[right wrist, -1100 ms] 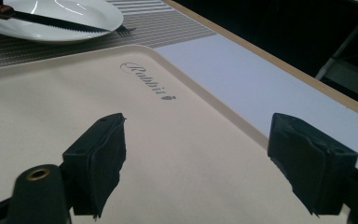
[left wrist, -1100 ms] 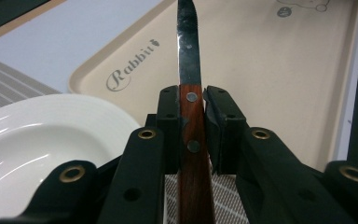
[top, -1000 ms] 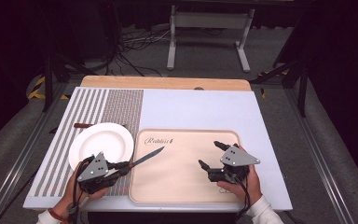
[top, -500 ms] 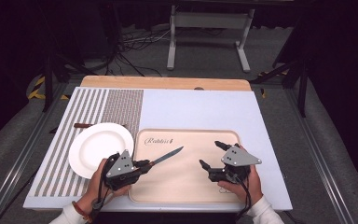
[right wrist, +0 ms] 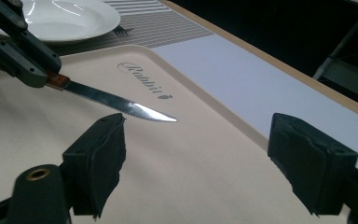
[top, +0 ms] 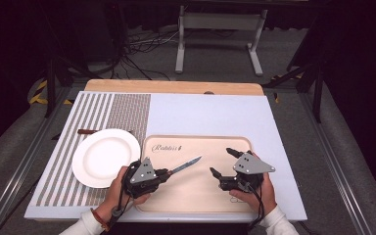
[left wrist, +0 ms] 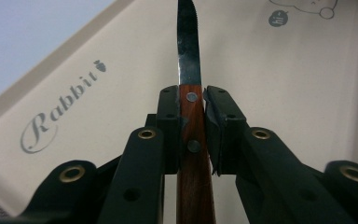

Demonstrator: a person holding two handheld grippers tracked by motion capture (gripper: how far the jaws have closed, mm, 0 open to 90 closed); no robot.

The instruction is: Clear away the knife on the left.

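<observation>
Nearest, at the bottom of the left gripper view, the left gripper [left wrist: 189, 123] has its jaws clamped on the knife [left wrist: 189, 60] by its wooden handle, just behind the blade, where two rivets show. That looks the right place to hold it: the wood is flat-sided and grippy, while the polished steel would likely slip between the pads. The knife seems light and stiff, a slim piece with a serrated edge, so it should not sag or bend, though it could pivot in the grip if the tip catches.

In the high view the knife sits lower centre, blade pointing up and right over the tray [top: 235, 142]. Lower right, the right gripper [top: 223, 164] hovers with its jaws apart, holding nothing. Farther left lies the plate [top: 105, 156], with a fork [top: 85, 131] just beyond its rim.
</observation>
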